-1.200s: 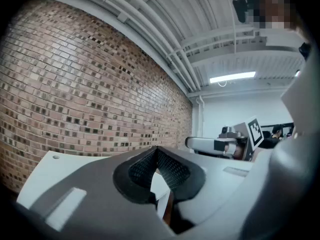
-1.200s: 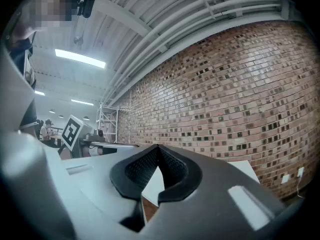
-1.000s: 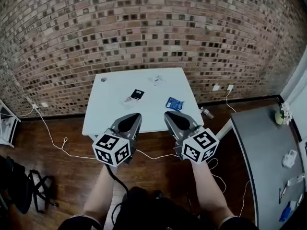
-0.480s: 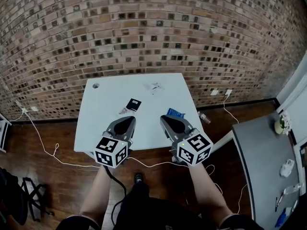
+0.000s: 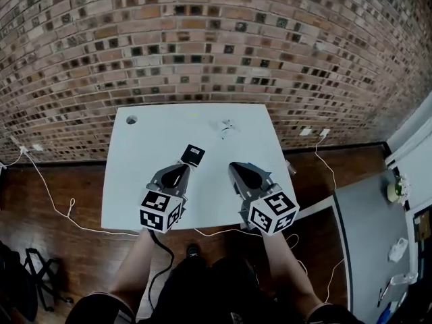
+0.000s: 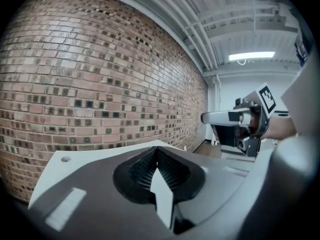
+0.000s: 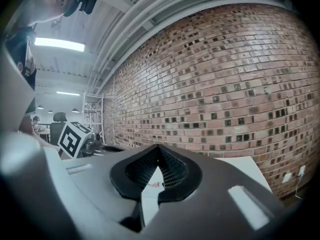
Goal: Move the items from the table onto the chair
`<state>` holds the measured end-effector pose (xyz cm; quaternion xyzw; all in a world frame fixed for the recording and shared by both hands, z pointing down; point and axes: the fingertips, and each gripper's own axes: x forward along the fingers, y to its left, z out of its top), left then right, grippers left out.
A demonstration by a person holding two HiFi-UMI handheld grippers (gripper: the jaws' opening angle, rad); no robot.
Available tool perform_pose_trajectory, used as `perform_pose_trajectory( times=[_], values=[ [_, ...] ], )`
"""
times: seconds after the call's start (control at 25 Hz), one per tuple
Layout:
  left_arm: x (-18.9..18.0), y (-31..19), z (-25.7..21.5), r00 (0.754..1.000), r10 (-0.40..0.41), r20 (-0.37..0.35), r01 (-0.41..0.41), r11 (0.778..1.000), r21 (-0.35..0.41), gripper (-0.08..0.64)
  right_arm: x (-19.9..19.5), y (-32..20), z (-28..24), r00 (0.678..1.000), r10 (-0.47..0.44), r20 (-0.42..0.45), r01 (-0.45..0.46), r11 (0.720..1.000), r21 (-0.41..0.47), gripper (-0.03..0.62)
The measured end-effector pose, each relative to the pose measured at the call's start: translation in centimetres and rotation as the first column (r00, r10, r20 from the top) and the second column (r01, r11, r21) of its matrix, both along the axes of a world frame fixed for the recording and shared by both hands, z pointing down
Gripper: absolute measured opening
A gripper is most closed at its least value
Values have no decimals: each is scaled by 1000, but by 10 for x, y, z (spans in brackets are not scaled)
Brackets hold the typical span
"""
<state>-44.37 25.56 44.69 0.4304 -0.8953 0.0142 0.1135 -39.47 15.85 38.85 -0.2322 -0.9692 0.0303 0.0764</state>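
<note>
A white table (image 5: 135, 181) stands against the brick wall. On it lie a black square item (image 5: 194, 155) and a small crumpled white wrapper (image 5: 225, 125). My left gripper (image 5: 179, 171) hangs over the table's near half, shut and empty, its tip just short of the black item. My right gripper (image 5: 243, 170) is beside it, also shut and empty, and it covers whatever lies beneath it. In the left gripper view the jaws (image 6: 157, 149) meet at a point. The right gripper view shows the same (image 7: 158, 148), with the wrapper (image 7: 154, 185) on the table below the jaws.
A brick wall (image 5: 216, 39) backs the table. White cables (image 5: 61, 211) trail over the wooden floor. A grey counter (image 5: 361, 228) with small objects stands at the right. A dark bag (image 5: 17, 282) lies at the lower left. An office chair (image 7: 59, 119) shows far off.
The person has stepped up to the table and both shut grippers have moved forward over it. The blue packet seen earlier is now hidden under the right gripper.
</note>
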Motion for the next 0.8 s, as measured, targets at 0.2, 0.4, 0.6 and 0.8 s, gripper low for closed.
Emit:
perform_pose_trajectory(
  times=[0.2,0.4,0.6,0.8],
  values=[
    [-26,-3,41,999,-14,-44,10,996,-90,25,-22,0,11,1000,-11,-26,11,1000,5,2],
    [-50,-3,119,990,-10,-139,-29,961,-274,230,-31,9,26,996,-59,-67,58,998,-11,2],
    [-75,-4,165,972,21,-233,-113,914,-389,339,-34,3,39,991,-68,-111,64,997,-37,2],
    [-78,1,209,937,7,-349,-196,837,-510,330,-35,-6,42,991,-52,-126,46,998,-54,2]
  ],
)
